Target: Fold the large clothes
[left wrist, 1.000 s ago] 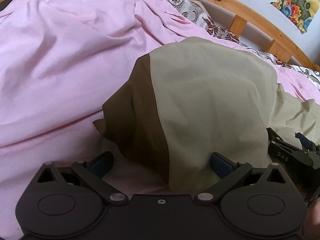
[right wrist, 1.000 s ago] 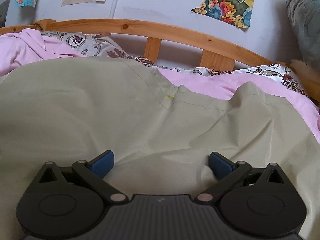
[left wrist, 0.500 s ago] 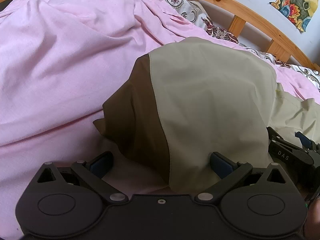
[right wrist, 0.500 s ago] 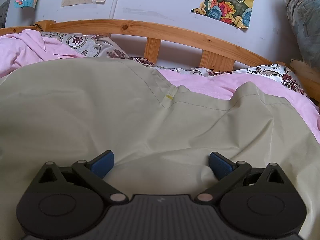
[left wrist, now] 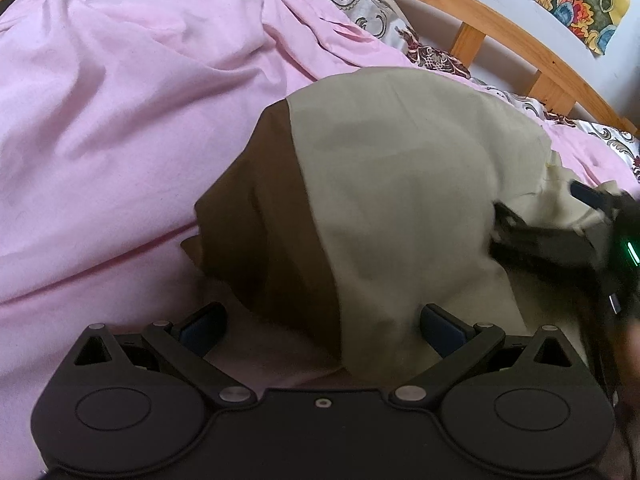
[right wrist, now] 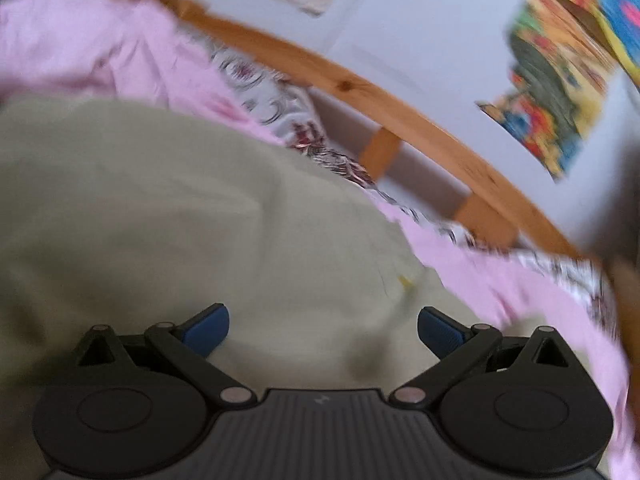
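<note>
Khaki garment (left wrist: 400, 200) with dark brown panel, bunched in a mound on pink bedding

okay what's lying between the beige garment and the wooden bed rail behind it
In the left wrist view, rumpled pink bedding and a strip of floral-patterned fabric lie between the beige garment and the wooden bed rail.

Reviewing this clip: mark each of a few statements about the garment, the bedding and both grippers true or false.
1. The left gripper is open. True.
2. The garment is one colour throughout. False: it is beige with a brown panel on its left side.
3. The garment lies on a pink sheet. True.
4. The right gripper is shut on the garment. False: its fingers stand wide apart over the beige cloth.
5. The bed frame is metal. False: it is wood.
</note>
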